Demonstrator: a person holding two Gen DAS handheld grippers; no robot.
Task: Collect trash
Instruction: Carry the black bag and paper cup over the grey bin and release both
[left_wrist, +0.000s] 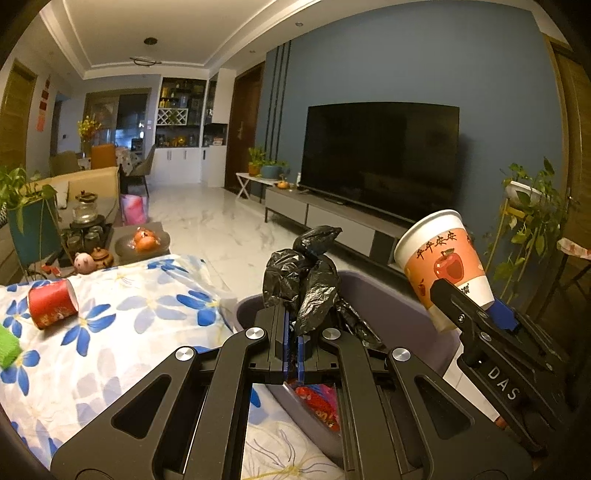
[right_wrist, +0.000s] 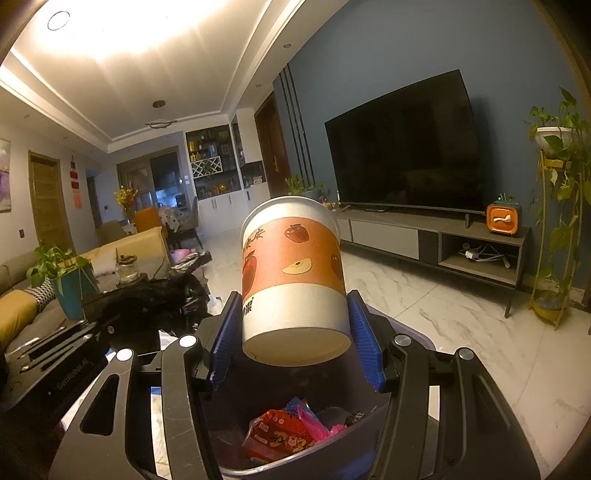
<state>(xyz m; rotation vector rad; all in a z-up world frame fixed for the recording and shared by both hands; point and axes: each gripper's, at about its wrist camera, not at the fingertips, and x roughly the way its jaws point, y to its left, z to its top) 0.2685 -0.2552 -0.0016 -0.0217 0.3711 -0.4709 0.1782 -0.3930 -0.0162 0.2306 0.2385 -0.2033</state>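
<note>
My left gripper (left_wrist: 293, 354) is shut on a crumpled black plastic bag (left_wrist: 306, 277) and holds it over the grey trash bin (left_wrist: 369, 291). My right gripper (right_wrist: 295, 328) is shut on an orange and white paper cup (right_wrist: 291, 273) with apple prints, held tilted above the same bin (right_wrist: 258, 469); the cup also shows in the left wrist view (left_wrist: 443, 258). Red and pink wrappers (right_wrist: 284, 435) lie inside the bin. A red paper cup (left_wrist: 51, 302) lies on its side on the floral tablecloth (left_wrist: 147, 314). A green object (left_wrist: 7, 347) sits at the left edge.
A tea tray with glasses (left_wrist: 85, 229), a plate of oranges (left_wrist: 144, 240) and a potted plant (left_wrist: 29, 221) stand behind the table. A TV (left_wrist: 380, 155) on a low console (right_wrist: 424, 240) lines the blue wall. A plant stand (right_wrist: 557, 221) is at right.
</note>
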